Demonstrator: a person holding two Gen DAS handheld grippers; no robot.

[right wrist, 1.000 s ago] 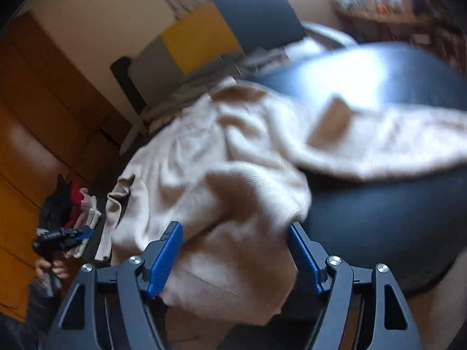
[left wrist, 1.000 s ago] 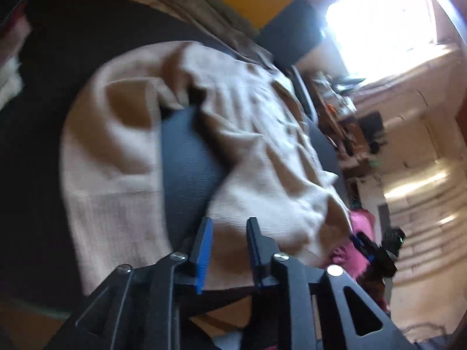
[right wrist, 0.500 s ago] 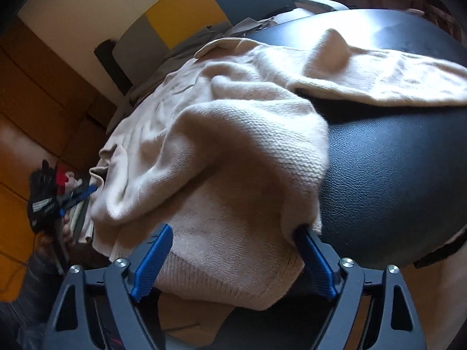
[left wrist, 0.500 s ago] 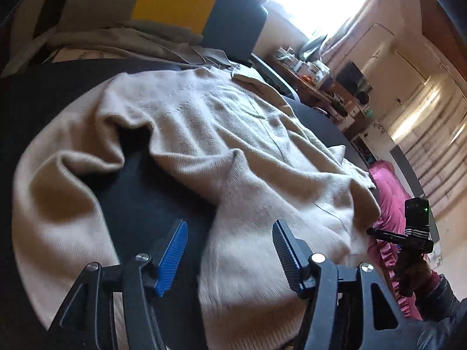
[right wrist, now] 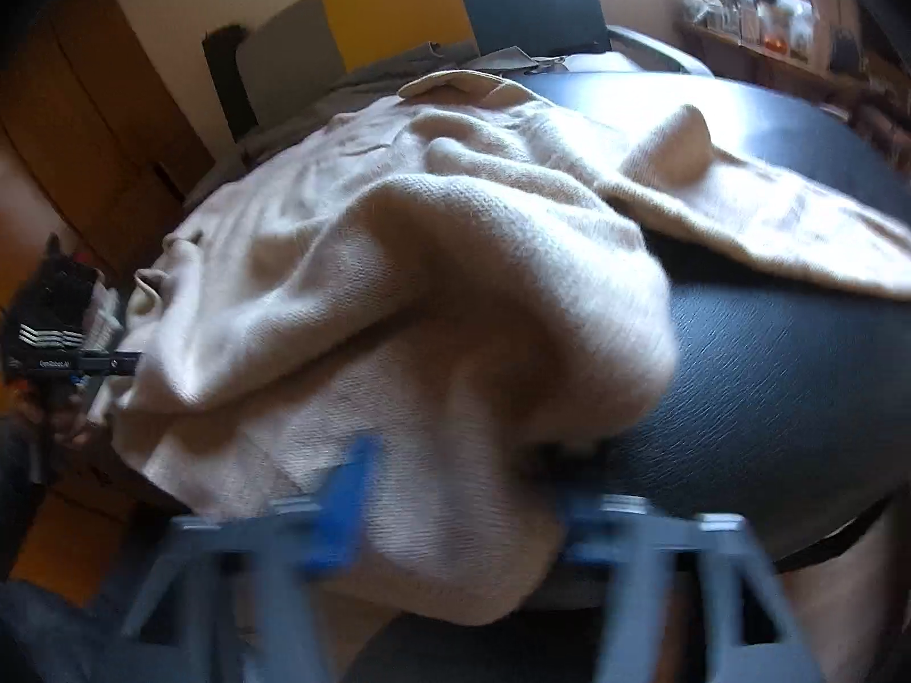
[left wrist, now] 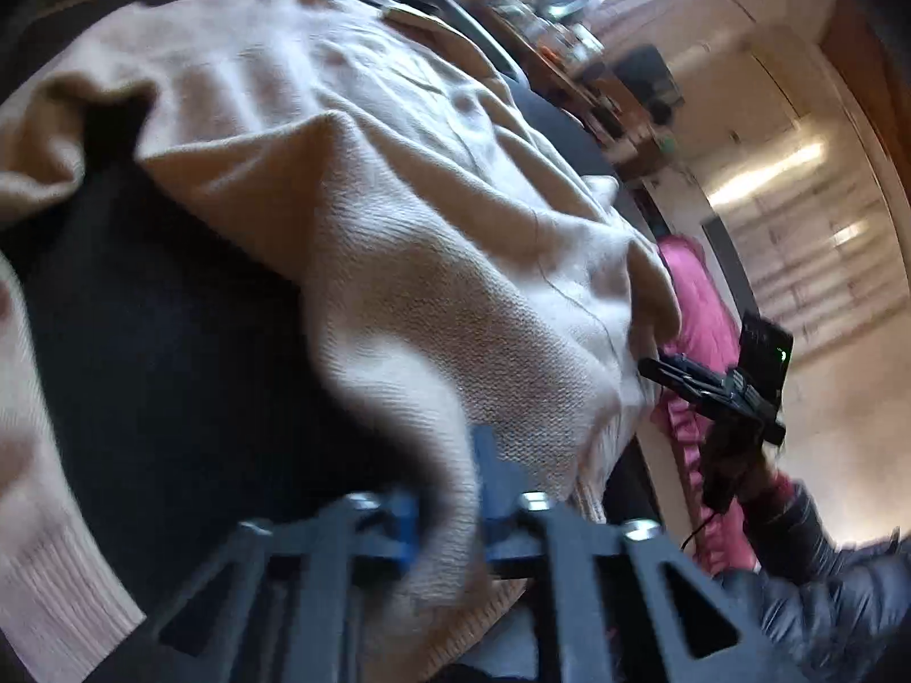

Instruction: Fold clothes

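A beige knit sweater [left wrist: 410, 216] lies crumpled on a black leather table [left wrist: 148, 353]. My left gripper [left wrist: 450, 506] is shut on a fold of the sweater's lower edge, with cloth bunched between its blue pads. In the right wrist view the sweater [right wrist: 433, 262] is heaped, with one sleeve [right wrist: 757, 216] spread to the right. My right gripper [right wrist: 461, 506] is at the near hem with its jaws narrowing around the cloth; the view is blurred and the right pad is hidden under fabric.
The black table [right wrist: 786, 398] curves away to the right. The other gripper shows in each view, right [left wrist: 723, 393] and left [right wrist: 57, 341]. A pink garment [left wrist: 700, 319] lies past the table edge. Grey clothes [right wrist: 370, 79] and a cluttered shelf [right wrist: 786, 40] sit behind.
My left gripper was open half a second ago and has closed on the sweater's edge. My right gripper's jaws have narrowed around the near hem, and the cloth there has bunched up.
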